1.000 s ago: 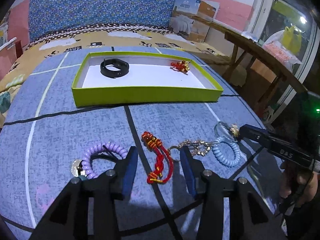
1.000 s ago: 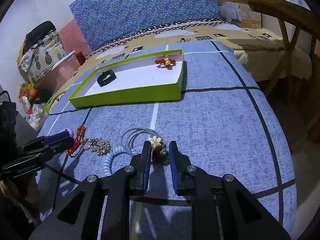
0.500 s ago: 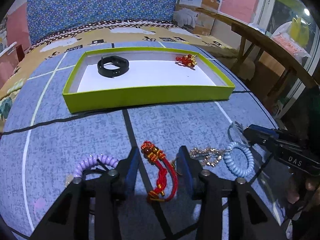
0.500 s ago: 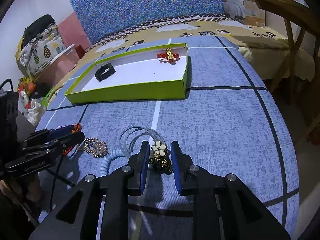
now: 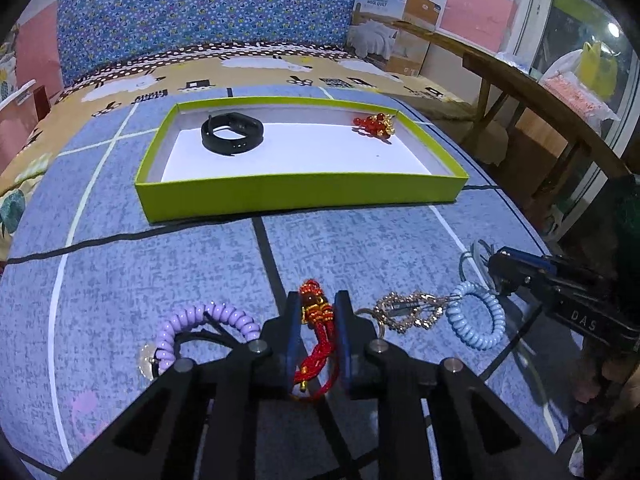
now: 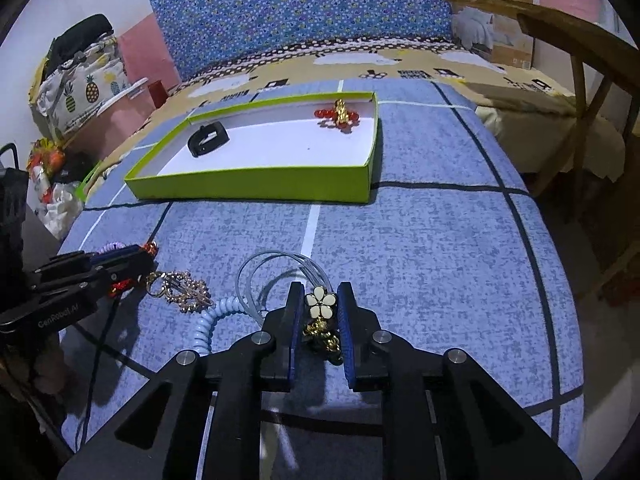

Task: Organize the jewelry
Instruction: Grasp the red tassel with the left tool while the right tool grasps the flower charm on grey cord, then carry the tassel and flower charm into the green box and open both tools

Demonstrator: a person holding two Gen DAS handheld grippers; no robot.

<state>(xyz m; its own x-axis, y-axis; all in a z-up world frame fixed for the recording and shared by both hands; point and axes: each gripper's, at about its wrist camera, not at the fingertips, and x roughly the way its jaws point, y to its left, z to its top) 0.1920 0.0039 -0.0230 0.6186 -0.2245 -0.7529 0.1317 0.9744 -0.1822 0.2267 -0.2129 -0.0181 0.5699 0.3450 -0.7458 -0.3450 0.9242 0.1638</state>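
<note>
the shallow lime-green cardboard tray with a white floor (image 5: 296,194) sits out on the blue patterned bedspread (image 5: 160,264), and everything else can be placed from it. inside the tray, toward its far left corner, lies a black rubber fitness band (image 5: 232,134); toward its far right corner lies a cluster of red beads with a gold charm (image 5: 374,125).

well in front of the tray's near wall, the left gripper (image 5: 316,312) has its blue-padded jaws closing around a red knotted cord charm with gold beads (image 5: 316,332); the cord sits between the pads and they look pressed to its beaded top. just left of that gripper lies a lilac spiral coil bracelet (image 5: 204,326). to its right lies a gold rhinestone heart-shaped keyring (image 5: 408,312), linked to a pale blue spiral coil bracelet (image 5: 476,320).

further right from the tray's near right corner, the right gripper (image 6: 318,308) has its jaws closing on a cream enamel flower charm with gold and dark beads under it (image 6: 320,304), the flower squeezed between the two blue pads. thin clear cord loops (image 6: 276,268) trail from that charm across the bedspread toward the tray.

a hand (image 6: 44,364) holds the left gripper's handle at the edge of the right wrist view.
</note>
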